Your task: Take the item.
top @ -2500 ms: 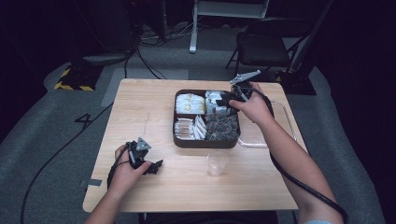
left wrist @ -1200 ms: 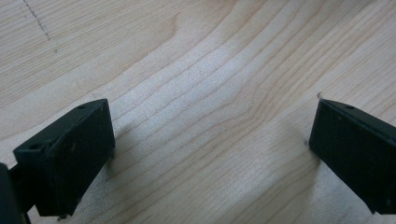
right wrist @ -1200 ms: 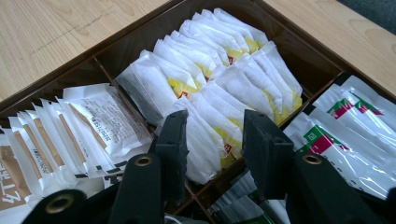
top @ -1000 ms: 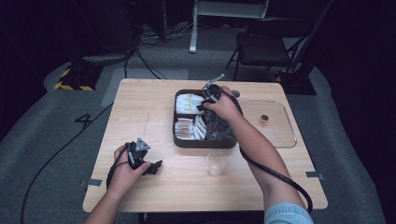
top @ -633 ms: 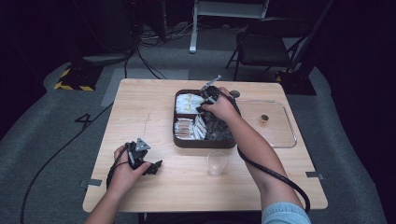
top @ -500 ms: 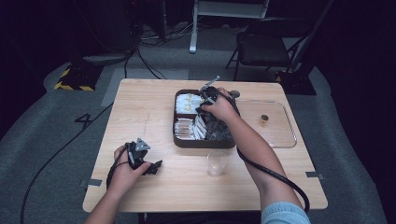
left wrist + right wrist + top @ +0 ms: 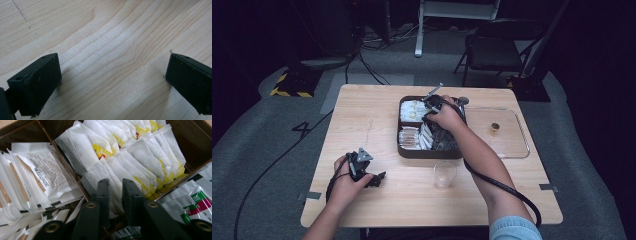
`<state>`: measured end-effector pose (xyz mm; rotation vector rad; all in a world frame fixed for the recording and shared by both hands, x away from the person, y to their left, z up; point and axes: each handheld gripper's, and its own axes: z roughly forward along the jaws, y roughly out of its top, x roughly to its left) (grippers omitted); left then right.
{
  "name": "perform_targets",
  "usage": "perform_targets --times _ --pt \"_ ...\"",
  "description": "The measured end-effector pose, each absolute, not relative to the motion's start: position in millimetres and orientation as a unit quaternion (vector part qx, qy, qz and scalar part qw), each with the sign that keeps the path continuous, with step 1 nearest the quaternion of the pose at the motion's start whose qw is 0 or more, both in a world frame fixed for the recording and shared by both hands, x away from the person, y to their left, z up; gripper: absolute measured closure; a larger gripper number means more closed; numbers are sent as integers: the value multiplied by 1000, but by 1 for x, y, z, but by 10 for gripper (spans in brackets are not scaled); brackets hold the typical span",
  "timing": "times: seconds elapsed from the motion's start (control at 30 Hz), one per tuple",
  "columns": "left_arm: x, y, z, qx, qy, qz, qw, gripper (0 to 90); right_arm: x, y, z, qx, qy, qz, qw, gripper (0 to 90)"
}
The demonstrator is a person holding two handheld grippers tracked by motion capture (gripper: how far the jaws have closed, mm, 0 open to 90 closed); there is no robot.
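Observation:
A dark brown compartment box (image 7: pixel 404 150) stands mid-table, packed with sachets. In the right gripper view, white tea bags with yellow tags (image 7: pixel 140 152) fill one compartment, and my right gripper (image 7: pixel 117 187) is shut on one tea bag (image 7: pixel 115 195) at the near end of that row. From above, the right gripper (image 7: pixel 432 107) is over the box's back part, under the person's hand. My left gripper (image 7: pixel 375 177) rests on the bare wooden table (image 7: pixel 107 45) near the front left. Its jaws stand wide apart and hold nothing.
Flat white sachets (image 7: pixel 42 170) lie in the neighbouring compartment, and green-and-red packets (image 7: pixel 197 197) in another. A clear plastic cup (image 7: pixel 444 174) stands in front of the box. A clear tray (image 7: pixel 522 145) with a small brown item (image 7: pixel 495 128) lies right of it. A folding chair (image 7: pixel 492 50) stands behind the table.
The right hand moved left from the box's right edge to its back compartments, then lowered slightly into the tea bags. The left gripper has stayed put.

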<state>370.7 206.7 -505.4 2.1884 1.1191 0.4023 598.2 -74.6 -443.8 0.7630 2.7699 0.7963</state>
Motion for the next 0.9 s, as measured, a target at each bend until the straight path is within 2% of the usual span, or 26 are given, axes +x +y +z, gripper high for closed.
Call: perform_targets --times 0.1,0.37,0.9 --pt "371 207 -505 832 426 153 320 4 598 -75 -443 247 928 265 85 893" --pt "371 207 -505 832 426 153 320 4 596 -78 -433 247 923 281 86 900" --pt "371 207 -505 832 426 153 320 4 582 -92 -393 235 911 325 99 900"
